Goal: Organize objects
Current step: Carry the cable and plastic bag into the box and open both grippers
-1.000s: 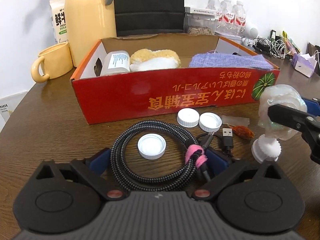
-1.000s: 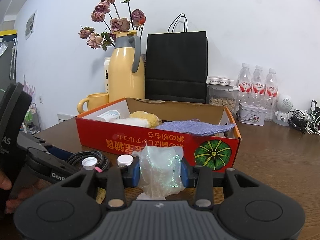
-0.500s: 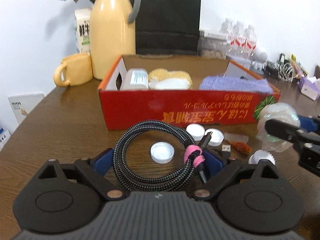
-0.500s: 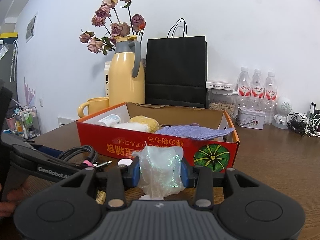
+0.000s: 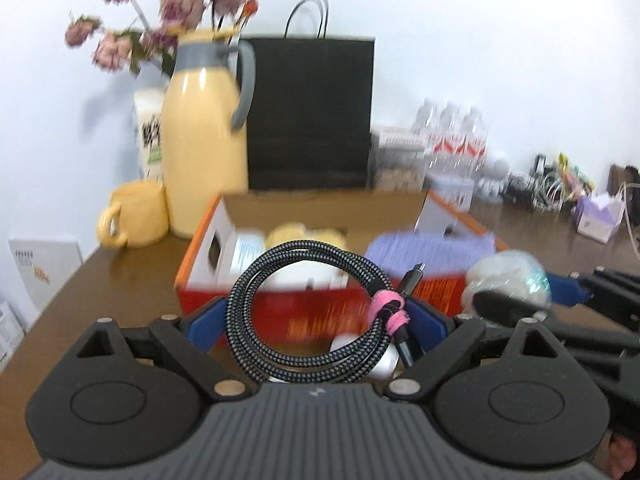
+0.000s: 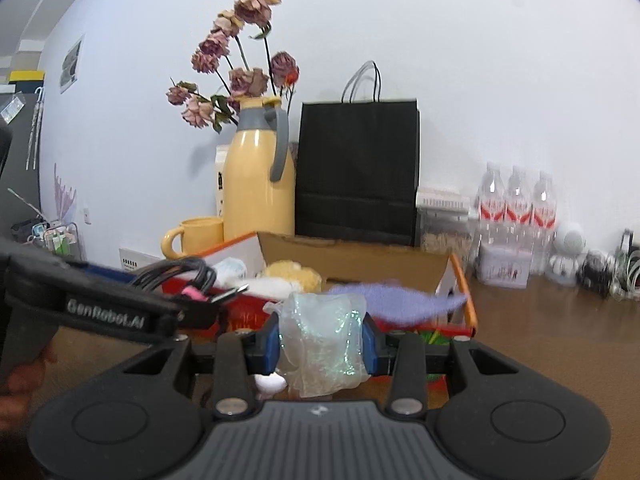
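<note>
1. left wrist view: left tool [image 5: 316, 320], blue pads set wide, clamping a coiled braided cable [image 5: 308, 316] bound with a pink tie [image 5: 387, 312]; coil held clear of the table [image 5: 100, 280], in front of the box.
2. right wrist view: right tool [image 6: 320, 344], pads narrow, pressed on both sides of a crumpled iridescent plastic bag [image 6: 322, 344]; bag held above the table, just near of the box's front wall.
3. red cardboard box [image 5: 320, 312], open top, centre of table; holds a white bottle [image 5: 248, 252] at left, a yellow-and-white plush item [image 5: 306, 236] in the middle, a lavender cloth [image 5: 428, 250] at right.
4. white cap [image 6: 270, 383], on the table below the bag.
5. yellow jug [image 6: 258, 184] with dried flowers [image 6: 236, 80], yellow mug [image 6: 194, 236], black paper bag [image 6: 358, 172]: far side, behind the box.
6. water bottles [image 6: 516, 204]: far right, by the wall.
</note>
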`<state>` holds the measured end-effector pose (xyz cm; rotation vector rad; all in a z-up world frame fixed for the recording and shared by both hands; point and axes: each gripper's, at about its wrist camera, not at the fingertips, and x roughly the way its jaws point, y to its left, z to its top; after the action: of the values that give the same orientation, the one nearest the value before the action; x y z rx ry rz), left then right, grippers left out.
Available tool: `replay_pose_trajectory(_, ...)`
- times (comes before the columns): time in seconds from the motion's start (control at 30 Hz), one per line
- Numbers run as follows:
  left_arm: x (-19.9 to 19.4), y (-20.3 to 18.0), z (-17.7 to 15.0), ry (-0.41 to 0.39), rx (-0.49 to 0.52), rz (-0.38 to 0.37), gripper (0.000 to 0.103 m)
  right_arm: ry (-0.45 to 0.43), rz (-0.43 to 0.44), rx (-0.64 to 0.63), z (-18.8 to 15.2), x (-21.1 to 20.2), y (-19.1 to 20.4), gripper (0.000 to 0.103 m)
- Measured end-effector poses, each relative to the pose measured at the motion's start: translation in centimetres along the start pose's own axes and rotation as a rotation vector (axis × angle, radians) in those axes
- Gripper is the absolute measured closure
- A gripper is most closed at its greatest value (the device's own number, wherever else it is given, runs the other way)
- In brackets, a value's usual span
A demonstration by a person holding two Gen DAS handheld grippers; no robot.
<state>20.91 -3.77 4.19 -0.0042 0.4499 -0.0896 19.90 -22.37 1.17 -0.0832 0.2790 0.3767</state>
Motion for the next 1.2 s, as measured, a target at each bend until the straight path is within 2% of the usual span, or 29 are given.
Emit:
replay_pose_trajectory(0.23, 1.7, -0.9, 4.1, -0.067, -0.028, 0.015, 0.008, -0.059, -0.029, -0.049, 3.7, 1.8, -0.2, 0.065)
replay_pose_trajectory(0.53, 5.5, -0.3, 6.3, -0.08, -0.094, 0.032, 0.008, -0.067, -0.047, -0.008, 6.0, 6.4, -1.4, 0.065)
replay_pose_trajectory(0.9, 10.6, 0.8, 6.5, -0.023, -0.118, 0.052, 0.008, -0.004, -0.058, 0.012, 5.7, 11.7, -3.1, 0.065)
replay_pose_trajectory(1.2, 12.0, 0.8, 5.7, -0.011, -0.086, 0.067, 0.008, 0.051, -0.066, 0.031, 4.4, 13.3, -3.8, 0.065)
